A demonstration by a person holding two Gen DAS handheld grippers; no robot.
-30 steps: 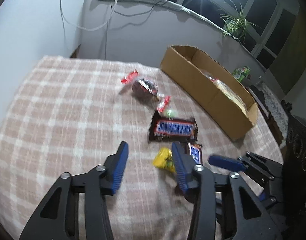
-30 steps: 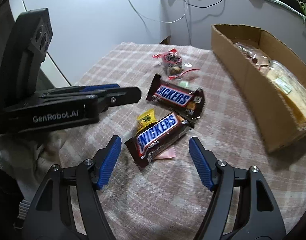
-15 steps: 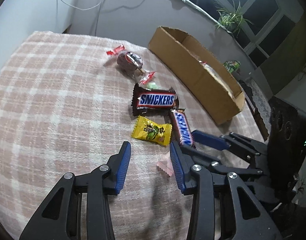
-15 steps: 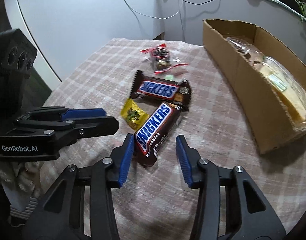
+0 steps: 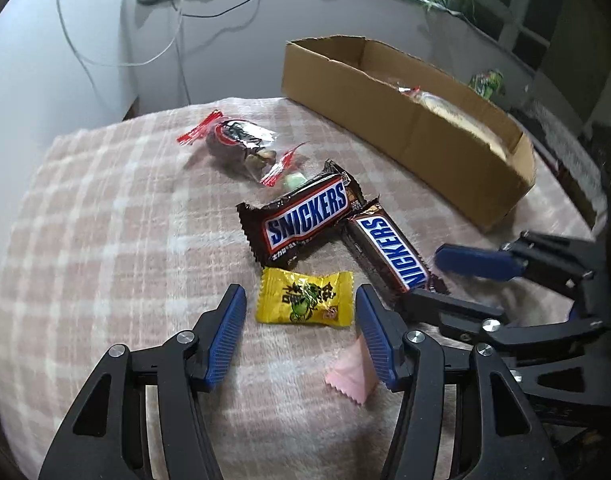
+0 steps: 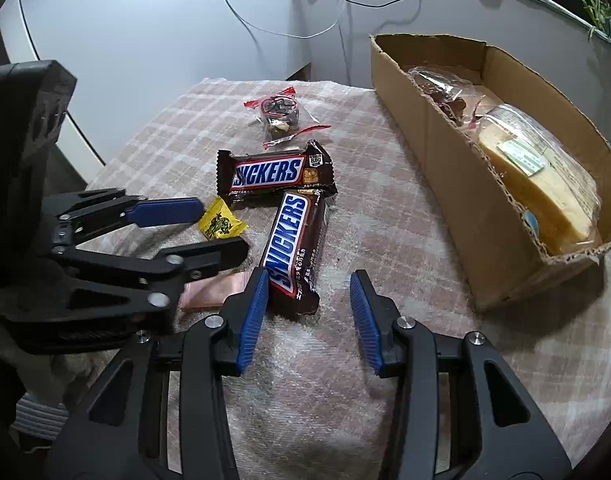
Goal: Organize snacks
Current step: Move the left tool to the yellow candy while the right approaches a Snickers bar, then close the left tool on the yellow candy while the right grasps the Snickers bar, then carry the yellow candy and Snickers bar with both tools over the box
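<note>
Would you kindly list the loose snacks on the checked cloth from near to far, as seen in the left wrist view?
Pale pink sachet → yellow wrapped candy → brown Snickers bar with its label lying across the view → clear red-ended packet of dark sweets.

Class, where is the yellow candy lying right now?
In the left wrist view the yellow candy lies on the checked cloth, between the left gripper fingers, untouched, just below the flat Snickers bar and above the pink wrapper.
</note>
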